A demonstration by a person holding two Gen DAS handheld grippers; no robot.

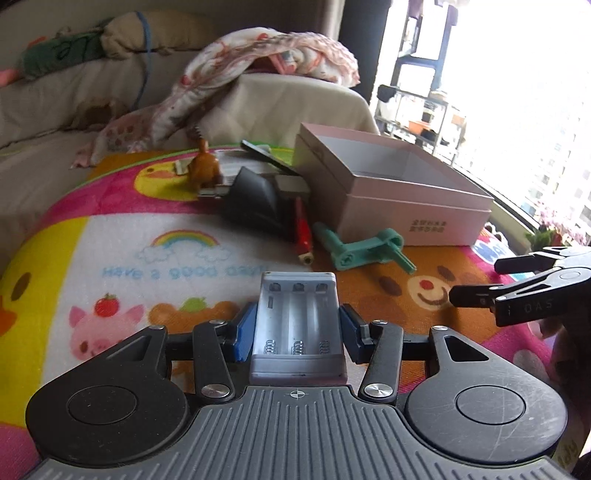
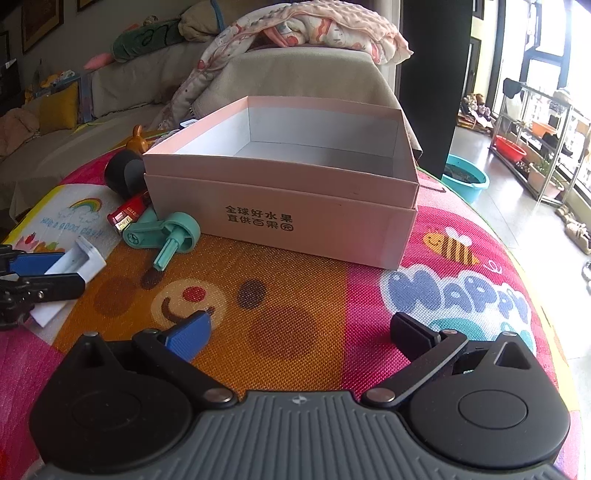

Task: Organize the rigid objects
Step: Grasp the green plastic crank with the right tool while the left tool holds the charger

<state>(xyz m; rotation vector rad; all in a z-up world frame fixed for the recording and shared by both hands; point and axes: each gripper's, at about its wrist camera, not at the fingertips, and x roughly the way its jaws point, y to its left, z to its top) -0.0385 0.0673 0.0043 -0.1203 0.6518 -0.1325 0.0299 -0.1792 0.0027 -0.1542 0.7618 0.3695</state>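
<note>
My left gripper is shut on a white battery holder with three empty slots, held just above the colourful mat. The holder also shows in the right wrist view at the far left. My right gripper is open and empty over the mat, facing the open pink box. The box is empty inside. A teal plastic crank, a red pen-like item, a dark wedge-shaped object and a brown toy figure lie left of the box.
A beige sofa with a patterned blanket stands behind the mat. A blue basin and a metal rack stand on the floor at the right, near the window.
</note>
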